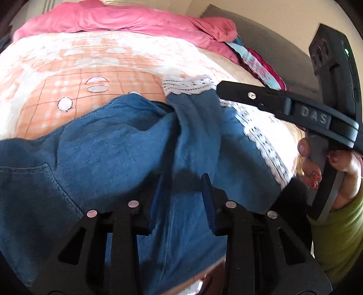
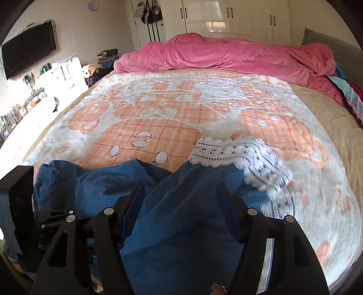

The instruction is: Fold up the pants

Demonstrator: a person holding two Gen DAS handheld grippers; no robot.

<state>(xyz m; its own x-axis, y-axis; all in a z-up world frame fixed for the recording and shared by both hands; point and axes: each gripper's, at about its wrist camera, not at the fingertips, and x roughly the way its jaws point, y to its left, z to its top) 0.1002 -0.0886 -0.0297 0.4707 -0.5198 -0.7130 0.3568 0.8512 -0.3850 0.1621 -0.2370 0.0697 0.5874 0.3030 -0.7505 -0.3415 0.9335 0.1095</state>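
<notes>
Both jaws spread wide, gripping nothing. Left gripper [image 1: 181, 190] low over the pants [image 1: 127, 145], fingers straddling blue cloth with a clear gap to each side. Right gripper [image 2: 180, 204] likewise parted above the pants [image 2: 181, 227], denim filling the space between its fingers but not pinched.

Pants rumpled on the near part of the bed's blanket [image 2: 158, 109], peach and white with a check pattern. Legs running away from the cameras, long axis roughly front to back. Lace hem [image 2: 217, 149] at the far end of one leg, white and scalloped, pointing toward the pink duvet [image 2: 226, 54]; second leg lying beside it to the left, bunched, its end blurred. Stitched seam and pocket corner [image 1: 45, 172] at the lower left of the left view, so waist end nearest the grippers.

Right gripper's body [image 1: 295, 109] crossing the left view's right side, held by a hand [image 1: 335, 172] with red nails, green sleeve [image 1: 340, 238] below. Duvet heaped along the bed's far edge. Wardrobe [image 2: 238, 15] and wall television [image 2: 27, 50] beyond.
</notes>
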